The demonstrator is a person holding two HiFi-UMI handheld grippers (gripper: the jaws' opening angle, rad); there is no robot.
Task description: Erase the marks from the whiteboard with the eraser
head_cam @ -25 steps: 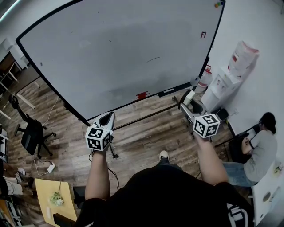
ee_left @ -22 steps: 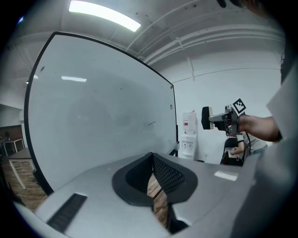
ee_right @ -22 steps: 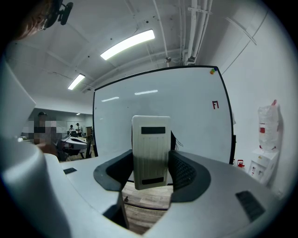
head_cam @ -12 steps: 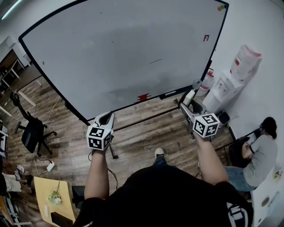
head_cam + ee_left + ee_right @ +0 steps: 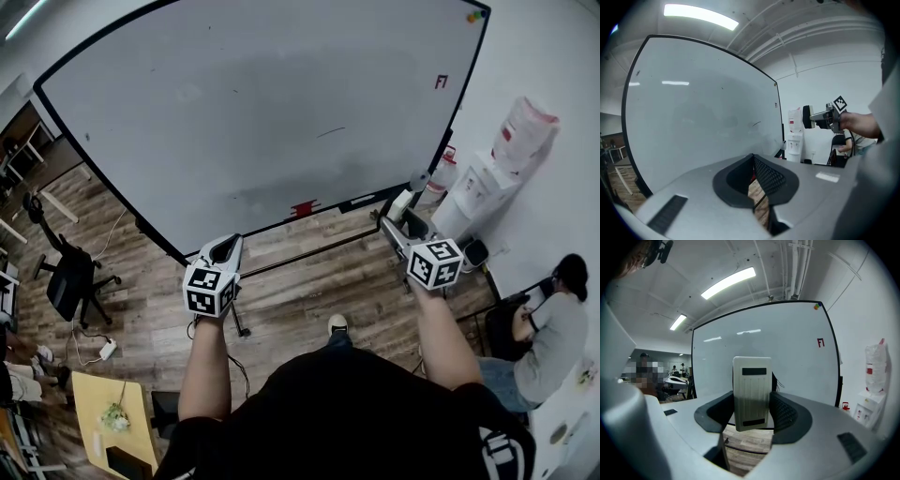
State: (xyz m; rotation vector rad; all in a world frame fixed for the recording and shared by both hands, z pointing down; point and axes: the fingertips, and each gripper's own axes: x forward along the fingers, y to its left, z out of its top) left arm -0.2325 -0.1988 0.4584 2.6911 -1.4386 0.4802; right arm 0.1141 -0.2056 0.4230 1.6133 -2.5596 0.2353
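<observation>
Eraser, a pale ribbed rectangular slab with two dark strips, stands upright, clamped in your right gripper's jaws, clear of the glossy black-framed whiteboard. That board bears a thin dark stroke. Your left gripper's mesh-textured jaws sit nearly together on nothing.

Smooth board, grained floor
The whiteboard is glossy and smooth; below it the floor is wood plank; the eraser looks ribbed pale plastic.
</observation>
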